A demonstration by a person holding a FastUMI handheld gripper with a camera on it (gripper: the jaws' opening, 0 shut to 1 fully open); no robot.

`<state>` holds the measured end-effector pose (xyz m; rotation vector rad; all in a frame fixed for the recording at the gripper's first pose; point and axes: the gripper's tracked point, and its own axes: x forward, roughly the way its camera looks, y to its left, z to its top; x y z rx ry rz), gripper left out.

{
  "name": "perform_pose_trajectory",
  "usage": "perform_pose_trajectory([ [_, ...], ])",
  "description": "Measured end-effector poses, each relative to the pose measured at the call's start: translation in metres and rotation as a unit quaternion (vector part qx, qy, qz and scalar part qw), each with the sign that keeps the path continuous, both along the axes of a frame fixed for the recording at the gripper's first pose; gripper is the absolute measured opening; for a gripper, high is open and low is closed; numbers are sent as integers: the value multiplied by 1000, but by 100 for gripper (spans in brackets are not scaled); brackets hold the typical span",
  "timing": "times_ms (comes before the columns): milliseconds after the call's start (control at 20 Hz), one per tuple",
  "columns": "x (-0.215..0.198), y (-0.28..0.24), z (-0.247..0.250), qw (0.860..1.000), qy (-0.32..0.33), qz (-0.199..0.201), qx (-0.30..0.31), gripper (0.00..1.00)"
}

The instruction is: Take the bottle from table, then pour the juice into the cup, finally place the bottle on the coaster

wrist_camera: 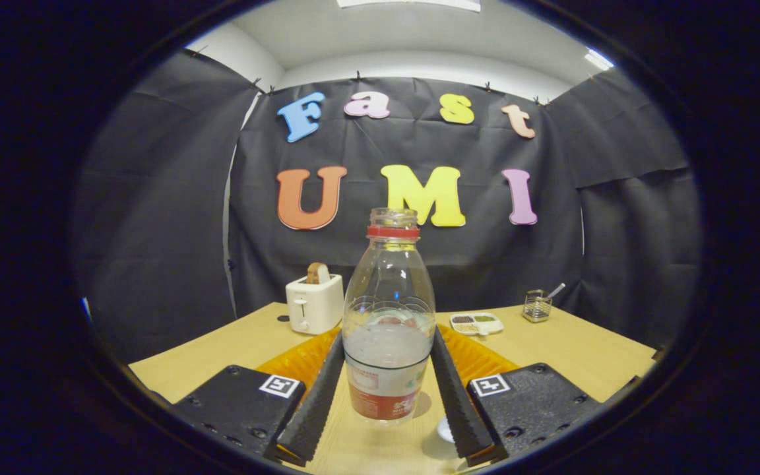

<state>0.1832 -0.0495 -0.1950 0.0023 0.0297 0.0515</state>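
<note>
Black cloth walled the booth on three sides behind a wooden table (584,349). Table's far edge ran just under the cloth; its left and right edges fell away to either side of the fingers.

Gripper (388,379) sat low over the near part of the table. Both fingers pressed against the sides of the bottle (388,316), pinching it at its lower half, about the label. Bottle stood upright between them, cap off, red ring at the neck, clear body with a little pale liquid in the lower part. Its base looked slightly off the tabletop, with a shadow beneath, though contact could not be told for sure.

Orange ribbed thing, maybe a mat (301,359), lay behind the fingers on both sides of the bottle; its full shape was hidden. Small pale round object (446,430) showed on the table beside the right finger, mostly covered, could not tell what it was.

Farther back:
- white toaster (315,303) with a slice of bread (318,272) up in its slot, left of the bottle, near the far edge.
- small white dish (477,322) with divided fillings, right of the bottle.
- wire holder (537,306) with a handle sticking out, further right, near the far edge.

Bare wood lay open to the right, between the dish and the table's right edge, and to the left of the toaster.
</note>
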Motion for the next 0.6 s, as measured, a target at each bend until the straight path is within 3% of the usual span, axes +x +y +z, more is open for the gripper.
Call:
perform_pose_trajectory([
  [250, 23, -2, -32, 999, -4, -48, -7, 80],
  [400, 39, -6, -50, 999, 9, -54, -3, 79],
  [500, 50, 3, -56, 999, 12, -33, 9, 80],
  [600, 59, -7, -60, 999, 11, -47, 1, 80],
])
